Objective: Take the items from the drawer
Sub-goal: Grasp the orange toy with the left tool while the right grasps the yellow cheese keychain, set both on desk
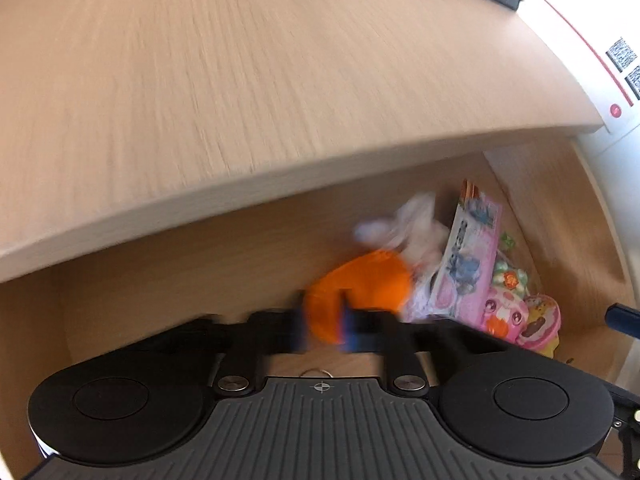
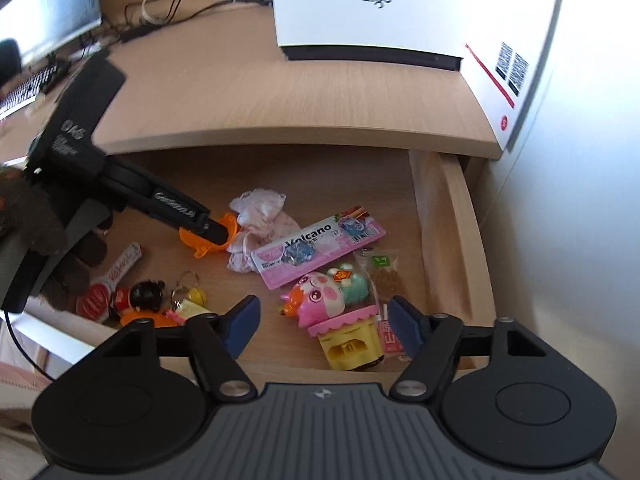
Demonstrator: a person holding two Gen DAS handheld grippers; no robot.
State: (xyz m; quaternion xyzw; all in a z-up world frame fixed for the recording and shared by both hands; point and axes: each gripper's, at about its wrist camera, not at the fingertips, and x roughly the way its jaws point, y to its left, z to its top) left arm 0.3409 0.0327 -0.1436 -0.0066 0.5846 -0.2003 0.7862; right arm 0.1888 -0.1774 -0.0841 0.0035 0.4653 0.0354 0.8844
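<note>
Left gripper (image 1: 324, 330) clamped on orange toy (image 1: 360, 292) inside drawer (image 2: 440, 216) – seemingly not lifted yet. Right gripper (image 2: 324, 324) released, above pig toy (image 2: 320, 300); everything else remained in drawer.

The open drawer (image 2: 444, 216) sits under the table (image 2: 280, 96) edge, with a box (image 2: 400, 8) standing on the table above its right end. In the drawer, a crumpled cloth (image 2: 260, 224) lies toward the back; the flat packet (image 2: 320, 248) lies just right of it, the toy figures (image 2: 332, 300) in front of the packet, the keyrings (image 2: 188, 292) at front left.
</note>
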